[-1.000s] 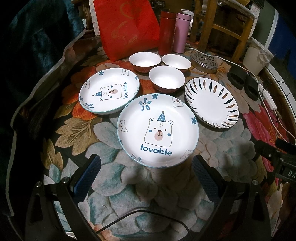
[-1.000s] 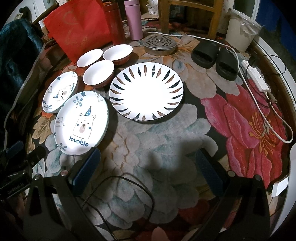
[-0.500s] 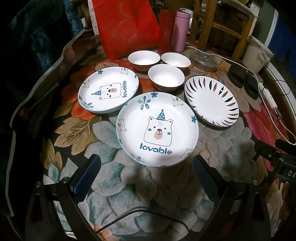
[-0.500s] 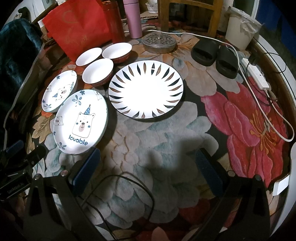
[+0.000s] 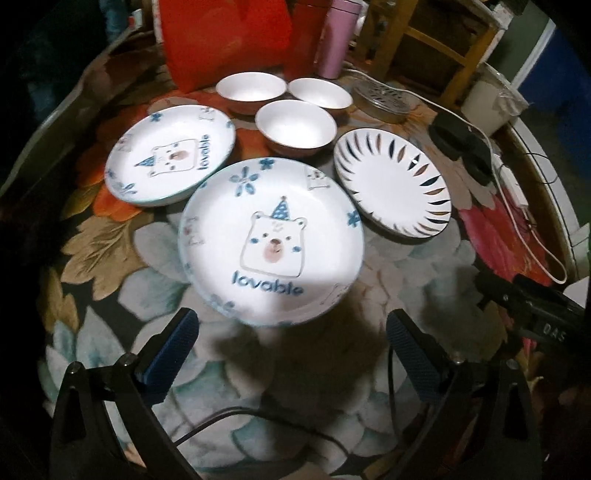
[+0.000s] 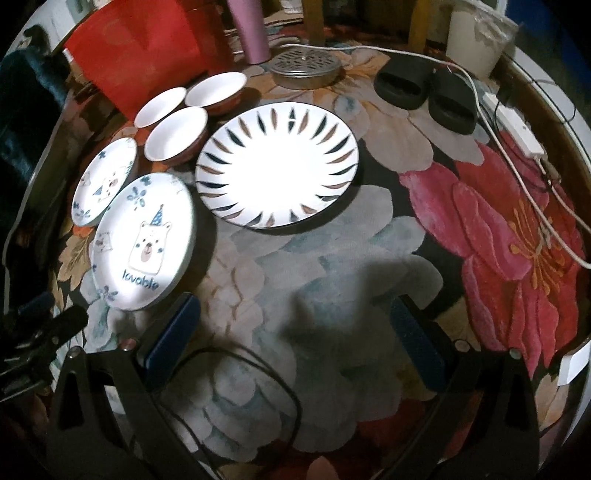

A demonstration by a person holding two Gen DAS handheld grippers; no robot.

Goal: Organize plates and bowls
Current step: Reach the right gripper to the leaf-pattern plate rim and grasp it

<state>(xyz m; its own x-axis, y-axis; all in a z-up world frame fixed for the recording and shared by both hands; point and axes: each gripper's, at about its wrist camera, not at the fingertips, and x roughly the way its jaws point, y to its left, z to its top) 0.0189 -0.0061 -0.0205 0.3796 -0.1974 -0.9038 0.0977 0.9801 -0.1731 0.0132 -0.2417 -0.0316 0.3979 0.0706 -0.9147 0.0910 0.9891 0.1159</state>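
Rug: I see a floral rug [image 6: 369, 229] beneath everything.
Far edge: red bag [image 5: 225, 37], pink flask [image 6: 251, 29], round metal tin [image 6: 304, 68].
Right side: black slippers [image 6: 424, 92], white power strip [image 6: 515, 129] with its cable.

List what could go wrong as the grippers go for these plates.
1. The near bear plate lies flat on the soft floral rug; the open left gripper may push it into the second bear plate or nearest bowl.
2. The open right gripper could snag the black cable beneath it.
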